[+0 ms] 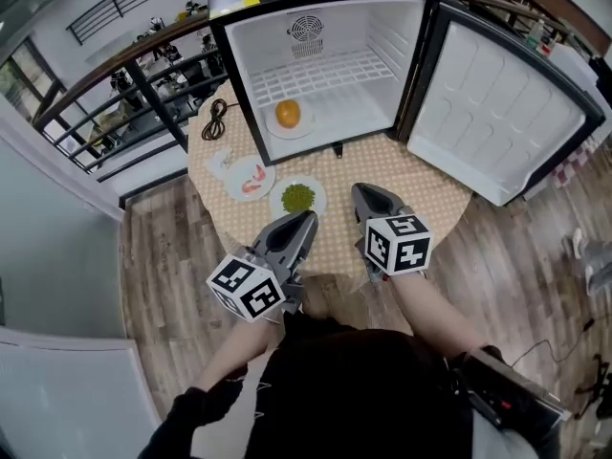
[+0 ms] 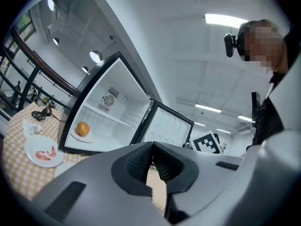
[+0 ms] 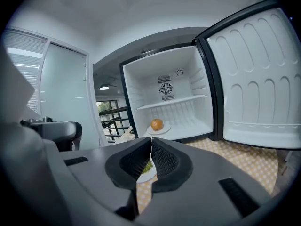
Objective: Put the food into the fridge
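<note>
Fridge [image 1: 325, 65] standing open at the far side of a round table [image 1: 430, 194] under a checked cloth, door [image 1: 502, 113] swung wide to the right of the head view. Inside, on the fridge floor below the wire shelf [image 1: 320, 73], an orange [image 1: 288, 114] on a small white plate [image 1: 308, 128], close to the left wall. On the table in front of the fridge opening, a plate of green peas [image 1: 298, 198]; just beside it, to the left, a plate of shrimp [image 1: 251, 180]; farther back on the left, near the table's edge, a coiled black cable [image 1: 216, 118]. Over the near part of the table, left gripper [image 1: 308, 220] and right gripper [image 1: 361, 194] held side by side, both pointing toward the fridge, the person's forearms behind them. Jaws of the left gripper pressed together at the tips, nothing between the ribbed pads. Jaws of the right gripper likewise closed and empty, with the plate of green peas visible just past their tips in the right gripper view and the orange farther beyond.
</note>
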The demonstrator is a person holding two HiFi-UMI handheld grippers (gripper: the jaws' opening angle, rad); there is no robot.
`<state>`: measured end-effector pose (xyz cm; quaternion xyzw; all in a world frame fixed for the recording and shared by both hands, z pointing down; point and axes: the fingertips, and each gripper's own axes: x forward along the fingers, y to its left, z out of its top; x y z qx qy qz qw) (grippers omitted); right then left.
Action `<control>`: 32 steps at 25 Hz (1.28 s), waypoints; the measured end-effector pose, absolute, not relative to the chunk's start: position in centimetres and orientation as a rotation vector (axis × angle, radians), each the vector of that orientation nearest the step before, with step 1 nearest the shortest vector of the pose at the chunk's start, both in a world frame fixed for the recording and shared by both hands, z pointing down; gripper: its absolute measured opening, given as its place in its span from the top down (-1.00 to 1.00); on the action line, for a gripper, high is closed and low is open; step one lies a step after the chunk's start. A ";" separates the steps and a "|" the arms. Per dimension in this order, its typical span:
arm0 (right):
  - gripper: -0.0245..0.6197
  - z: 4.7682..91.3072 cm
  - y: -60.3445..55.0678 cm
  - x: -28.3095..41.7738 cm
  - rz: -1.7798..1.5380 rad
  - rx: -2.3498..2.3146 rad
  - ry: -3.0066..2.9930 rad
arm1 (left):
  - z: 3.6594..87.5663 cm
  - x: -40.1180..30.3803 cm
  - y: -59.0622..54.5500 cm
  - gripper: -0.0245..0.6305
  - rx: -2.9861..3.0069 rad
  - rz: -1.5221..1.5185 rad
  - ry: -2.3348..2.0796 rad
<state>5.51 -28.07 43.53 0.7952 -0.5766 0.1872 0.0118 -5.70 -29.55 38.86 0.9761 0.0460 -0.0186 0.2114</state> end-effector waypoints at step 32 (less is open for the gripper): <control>0.88 50.1 -9.3 -2.8 0.818 2.360 -1.814 | 45.2 -12.7 -14.3 0.88 2.705 0.119 0.057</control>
